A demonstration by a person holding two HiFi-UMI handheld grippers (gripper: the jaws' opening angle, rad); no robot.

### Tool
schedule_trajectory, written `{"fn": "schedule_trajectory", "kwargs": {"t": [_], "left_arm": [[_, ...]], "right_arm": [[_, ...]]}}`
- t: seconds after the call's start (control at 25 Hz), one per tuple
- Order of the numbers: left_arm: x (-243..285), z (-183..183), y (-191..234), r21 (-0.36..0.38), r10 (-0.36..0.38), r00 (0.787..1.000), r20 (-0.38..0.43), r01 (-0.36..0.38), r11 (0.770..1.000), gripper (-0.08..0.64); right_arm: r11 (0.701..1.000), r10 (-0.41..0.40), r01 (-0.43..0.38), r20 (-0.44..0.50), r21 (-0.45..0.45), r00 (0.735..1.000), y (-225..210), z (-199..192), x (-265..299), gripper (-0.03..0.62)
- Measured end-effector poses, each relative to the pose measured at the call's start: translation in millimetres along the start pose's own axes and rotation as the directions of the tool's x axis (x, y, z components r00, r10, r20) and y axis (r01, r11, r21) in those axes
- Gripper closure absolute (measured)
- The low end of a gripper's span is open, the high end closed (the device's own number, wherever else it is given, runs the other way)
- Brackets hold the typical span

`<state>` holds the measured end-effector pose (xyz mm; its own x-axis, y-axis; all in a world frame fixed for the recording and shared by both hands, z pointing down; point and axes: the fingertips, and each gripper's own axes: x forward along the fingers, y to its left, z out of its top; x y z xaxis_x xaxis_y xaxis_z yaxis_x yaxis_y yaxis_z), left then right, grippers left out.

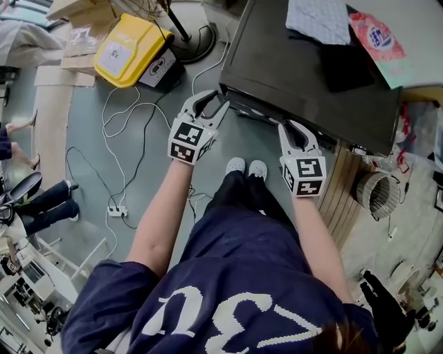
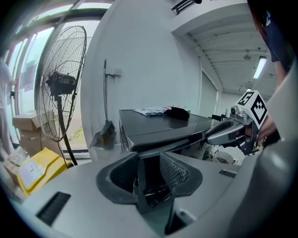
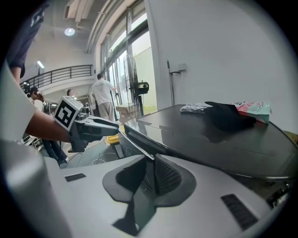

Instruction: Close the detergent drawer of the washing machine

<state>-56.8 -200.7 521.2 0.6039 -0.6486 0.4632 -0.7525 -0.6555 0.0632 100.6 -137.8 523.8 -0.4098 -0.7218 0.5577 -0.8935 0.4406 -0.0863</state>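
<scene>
Fan [image 2: 59, 86], yellow box [image 1: 131, 50], cables [image 1: 116, 138] L of washer [image 1: 277, 69].

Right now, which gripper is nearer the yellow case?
Left. The left gripper is at the washing machine's front corner toward the yellow case; the right gripper is farther along.

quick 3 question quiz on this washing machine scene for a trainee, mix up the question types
1. True or false: a yellow box lies on the floor beside the washing machine.
2. Which lies on the machine's top? A) white cloth B) power strip C) fan
3. Fill in: the left gripper and right gripper both sit at the machine's ___ edge.
Key: 1 true; 2 A; 3 front, the edge nearest the person.
</scene>
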Motion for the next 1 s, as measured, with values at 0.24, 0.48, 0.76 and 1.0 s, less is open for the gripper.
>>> {"fn": "schedule_trajectory", "kwargs": {"t": [0.24,0.48,0.76,1.0], "left_arm": [[3,1,2,0.000,0.002,1.000,0.008,-0.002,1.000,0.397],[5,3,4,-0.001,0.008,1.000,0.011,-0.008,1.000,0.397],[9,4,5,0.003,0.008,1.000,0.002,-0.008,1.000,0.397],[9,5,5,-0.006,0.021,1.000,0.002,-0.021,1.000,0.396]], "right_arm": [[1.000,-0.019,0.019,0.003,0.020,1.000,-2,1,3,0.515],[0.999,-0.054,0.054,0.007,-0.004,0.998,-5,2,3,0.514],[0.995,-0.078,0.082,0.061,-0.061,0.995,-3,10,-11,0.557],[0.993,-0.064,0.070,0.066,-0.099,0.996,-3,20,-4,0.572]]}}
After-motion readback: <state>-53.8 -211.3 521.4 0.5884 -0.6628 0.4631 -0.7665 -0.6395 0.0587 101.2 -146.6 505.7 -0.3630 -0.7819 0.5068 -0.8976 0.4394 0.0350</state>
